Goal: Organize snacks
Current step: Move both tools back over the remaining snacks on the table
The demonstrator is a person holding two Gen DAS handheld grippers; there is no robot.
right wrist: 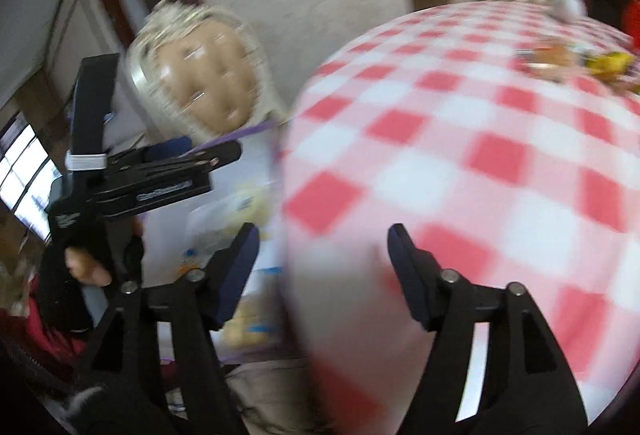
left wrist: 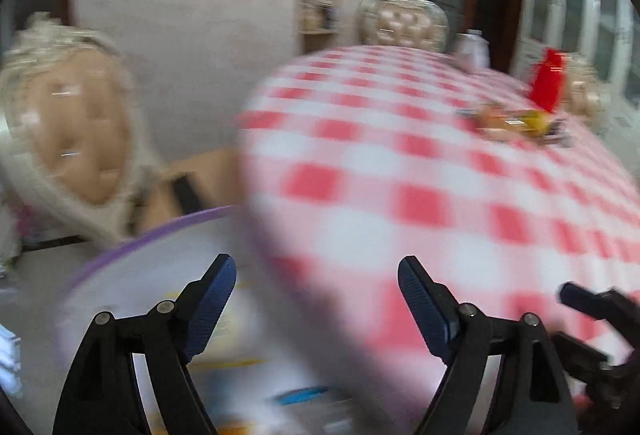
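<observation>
the left wrist view shows the left gripper [left wrist: 316,299] with its blue-padded fingers [left wrist: 210,305] spread wide and nothing between them, held over the near edge of the surface [left wrist: 400,139], which wears a red and white checked cloth. only this view shows the red packet [left wrist: 548,83] standing upright far across the cloth, just behind the snacks [left wrist: 516,121], a low blurred cluster of yellow and brown wrappers lying flat. at the lower right edge of this view part of the right gripper [left wrist: 592,307] comes in as a dark shape.

the right wrist view shows the right gripper [right wrist: 324,255], its fingers [right wrist: 238,267] likewise spread apart and bare, above the same cloth edge. only here does the left gripper [right wrist: 160,171] show from the side, with a gloved hand [right wrist: 88,267] around its handle; its fingers cannot be read from this angle. the snacks [right wrist: 576,63] sit at the far right of the cloth, well apart from both grippers, too smeared to count or name.

both views show a white tub with a purple rim [left wrist: 152,235] beside and below the surface edge, with pale wrappers inside that are too blurred to tell, and a tufted chair [left wrist: 68,123] behind it. a second chair [left wrist: 404,19] stands at the far end.
</observation>
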